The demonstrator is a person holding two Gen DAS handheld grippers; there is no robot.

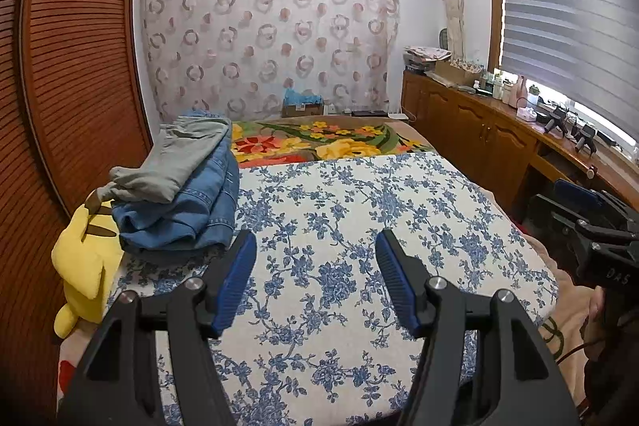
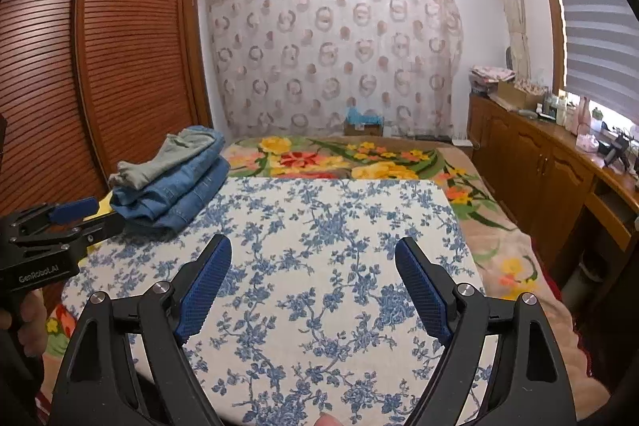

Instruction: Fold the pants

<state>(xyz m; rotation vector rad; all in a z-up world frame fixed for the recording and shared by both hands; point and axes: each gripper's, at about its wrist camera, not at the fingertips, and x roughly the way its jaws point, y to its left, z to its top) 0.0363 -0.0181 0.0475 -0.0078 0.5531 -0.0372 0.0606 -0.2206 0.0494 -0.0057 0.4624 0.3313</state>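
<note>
- My left gripper [image 1: 315, 242] has its ribbed blue jaws parted around nothing, above the white cotton sheet with blue flower print [image 1: 359, 210].
- My right gripper [image 2: 313, 250] stands wider, also empty, over the same sheet [image 2: 319, 218].
- Nothing blocks either; a yellow plush toy [image 1: 84, 266] lies at the bed's left edge.
- The folded pants, blue denim with a grey-green pair on top [image 1: 187, 182], sit stacked ahead-left of both grippers [image 2: 175, 170].
- Beyond lies a fuzzy floral blanket [image 1: 327, 140].
</note>
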